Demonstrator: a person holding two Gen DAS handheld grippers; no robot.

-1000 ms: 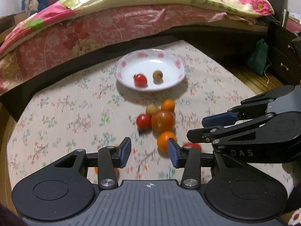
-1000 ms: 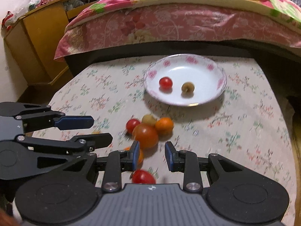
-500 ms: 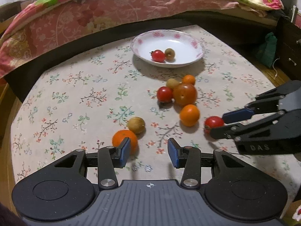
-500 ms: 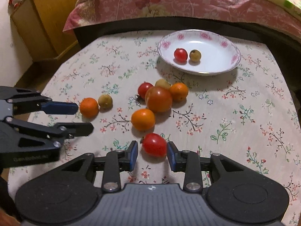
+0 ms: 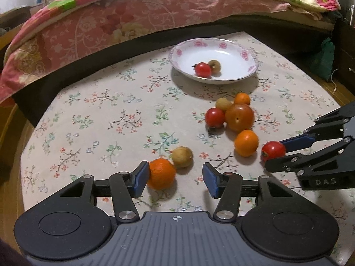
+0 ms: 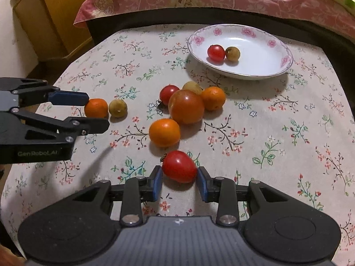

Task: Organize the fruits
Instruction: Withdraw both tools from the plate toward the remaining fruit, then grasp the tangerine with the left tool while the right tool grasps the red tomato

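1. Bowl [image 6: 240,72]: a white flowered dish at the far side of the counter [image 6: 288,133]; it holds 2 fruits, a small red tomato [image 6: 215,53] touching a tan fruit [image 6: 232,53]. This part of the sorting looks done.
2. Loose fruit: 7 pieces lie on the cloth. A cluster of 4 sits just before the bowl, led by a large orange-red tomato [image 6: 186,106]; an orange [image 6: 164,132] lies just beside it.
3. Right tongs [image 6: 179,182]: nearly closed around a red tomato [image 6: 179,169] that rests on the cloth. The right pad touches it; a sliver of gap shows at the left, so no grip is made yet.
4. Left tongs [image 5: 175,180]: jaws opening, about half wide. A small orange [image 5: 160,173] touches the left pad only; a tan fruit [image 5: 182,154] lies just beyond.
5. Judgement: roughly 2 of 9 fruits are placed, and most remain.
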